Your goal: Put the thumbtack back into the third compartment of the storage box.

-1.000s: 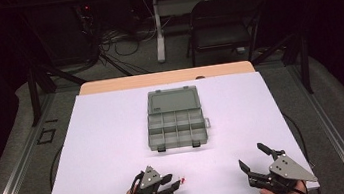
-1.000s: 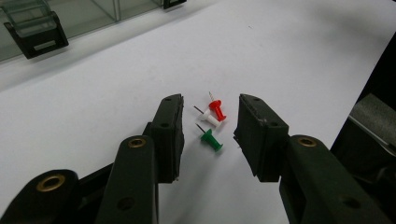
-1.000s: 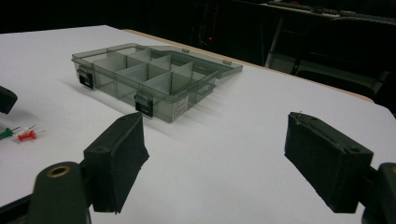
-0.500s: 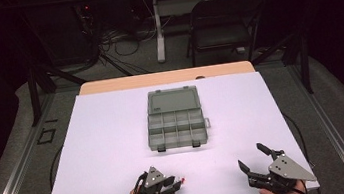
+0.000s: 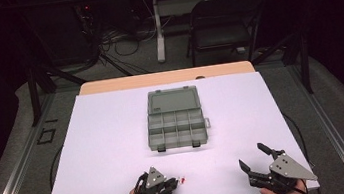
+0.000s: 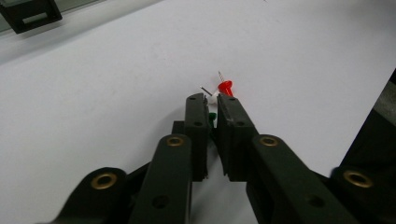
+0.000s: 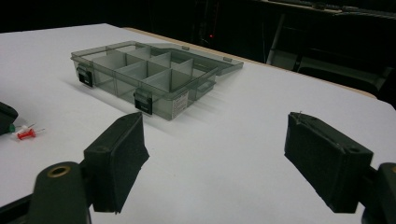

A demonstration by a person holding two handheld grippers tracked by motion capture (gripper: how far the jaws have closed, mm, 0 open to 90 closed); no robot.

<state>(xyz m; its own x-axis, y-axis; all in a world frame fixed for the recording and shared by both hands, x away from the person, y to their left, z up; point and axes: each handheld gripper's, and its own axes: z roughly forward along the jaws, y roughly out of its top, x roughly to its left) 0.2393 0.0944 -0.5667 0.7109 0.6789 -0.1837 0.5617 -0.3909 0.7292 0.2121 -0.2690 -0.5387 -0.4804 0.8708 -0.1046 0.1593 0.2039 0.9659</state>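
Observation:
My left gripper rests near the front edge of the white table top, left of centre. Its jaws have just been closing and now pinch a small green pushpin between the pads. A white pushpin and a red pushpin lie just past the fingertips, needles pointing away. My right gripper sits at the front right, jaws wide open with nothing between them. A grey compartment box lies open at mid-table, lid folded back. The right gripper view shows the box and the red pushpin.
The box has two black latches on its near wall and several empty compartments. A bare wooden strip borders the table's far edge. Beyond it stand a black folding chair and floor cables. White surface stretches between the box and both grippers.
The left gripper's jaws have narrowed from partly open to nearly together around the green pushpin. Both hands have stayed in place, and the right jaws remain wide.

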